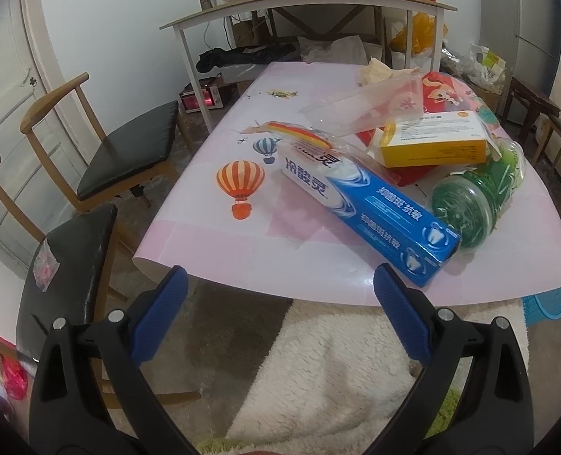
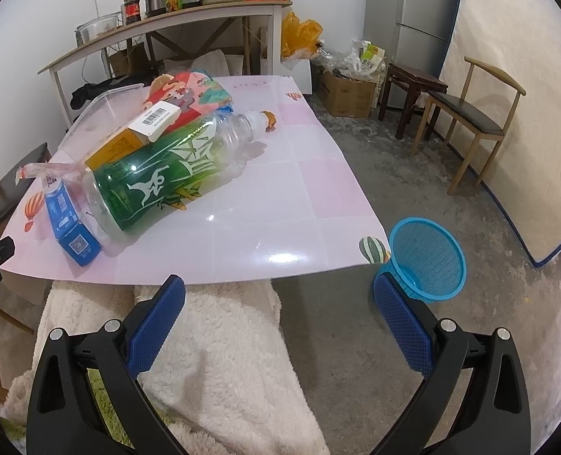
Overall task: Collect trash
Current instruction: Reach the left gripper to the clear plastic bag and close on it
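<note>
A pile of trash lies on the pink table [image 1: 242,250] [image 2: 280,220]: a blue toothpaste box [image 1: 360,204] [image 2: 69,223], a green-labelled plastic bottle [image 1: 466,208] [image 2: 166,174] on its side, a yellow and white carton [image 1: 432,140] [image 2: 136,132], a clear plastic tray [image 1: 360,106] [image 2: 102,110] and red printed packaging [image 1: 443,91] [image 2: 189,94]. A blue mesh bin [image 2: 426,258] [image 1: 546,301] stands on the floor by the table's near right corner. My left gripper [image 1: 280,318] hovers open just off the near table edge, short of the toothpaste box. My right gripper [image 2: 280,322] is open below the table edge, empty.
Wooden chairs [image 1: 109,151] [image 2: 477,113] stand left and right of the table, a dark stool [image 2: 413,83] further back. A cluttered side table [image 1: 307,3] [image 2: 166,22] lines the far wall. A fluffy white blanket [image 1: 337,360] [image 2: 219,360] lies beneath both grippers. Cardboard boxes and bags sit at the back right.
</note>
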Tool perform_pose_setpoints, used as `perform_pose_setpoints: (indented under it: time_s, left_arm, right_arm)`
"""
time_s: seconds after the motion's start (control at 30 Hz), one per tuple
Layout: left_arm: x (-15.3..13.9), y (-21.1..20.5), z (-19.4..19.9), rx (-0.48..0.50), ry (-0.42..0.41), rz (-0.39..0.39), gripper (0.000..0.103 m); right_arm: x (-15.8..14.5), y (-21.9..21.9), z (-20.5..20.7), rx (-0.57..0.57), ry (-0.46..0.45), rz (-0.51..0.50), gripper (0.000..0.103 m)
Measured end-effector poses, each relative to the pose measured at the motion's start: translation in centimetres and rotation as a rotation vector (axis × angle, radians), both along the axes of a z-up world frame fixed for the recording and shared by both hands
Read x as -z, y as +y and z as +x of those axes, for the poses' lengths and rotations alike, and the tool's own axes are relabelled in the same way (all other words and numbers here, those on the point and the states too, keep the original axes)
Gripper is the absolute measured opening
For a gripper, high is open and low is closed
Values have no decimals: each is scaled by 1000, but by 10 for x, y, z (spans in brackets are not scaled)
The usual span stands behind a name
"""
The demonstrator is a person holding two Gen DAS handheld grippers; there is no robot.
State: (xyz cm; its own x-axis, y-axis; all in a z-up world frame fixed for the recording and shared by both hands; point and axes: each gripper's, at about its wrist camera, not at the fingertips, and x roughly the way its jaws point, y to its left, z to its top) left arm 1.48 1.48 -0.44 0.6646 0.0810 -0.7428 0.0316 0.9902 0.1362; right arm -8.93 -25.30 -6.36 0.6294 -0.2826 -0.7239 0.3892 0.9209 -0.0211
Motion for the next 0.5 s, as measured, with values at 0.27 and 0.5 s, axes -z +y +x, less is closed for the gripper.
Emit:
perform_pose_setpoints:
  time_s: [0.27, 0.5]
  left_arm:
    - [3, 24, 16, -76, 10, -23, 94]
    - [1, 59, 35, -64, -9, -124, 94]
  right_arm:
    - [-26, -4, 24, -69, -70, -44, 97]
    - [-35, 18, 43, -218, -117, 52, 97]
